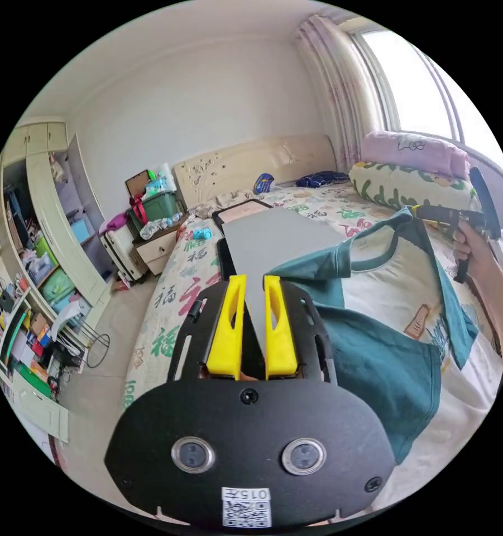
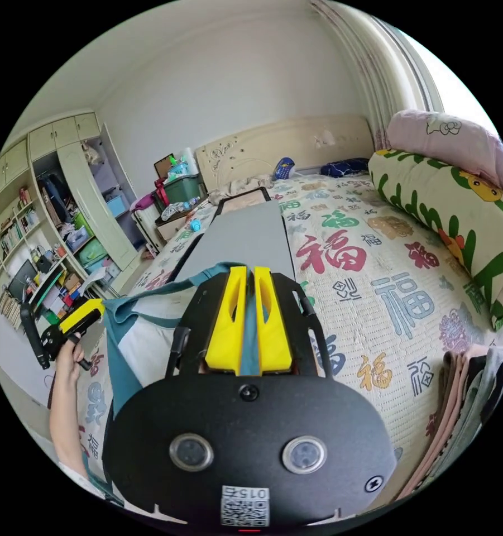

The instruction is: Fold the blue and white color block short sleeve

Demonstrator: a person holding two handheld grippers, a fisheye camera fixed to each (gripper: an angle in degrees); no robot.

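Shirt held up over the bed by two grippers

The left gripper [image 1: 254,290] pinches one edge of the teal-and-white shirt [image 1: 385,312] — jaws nearly closed; the right gripper [image 2: 250,290] clamps teal cloth between its jaws — above the patterned bedspread [image 2: 374,279].

Teal and cream blocks are noted on the shirt [image 1: 385,312]; red and blue characters are printed across the bedspread [image 2: 374,268].
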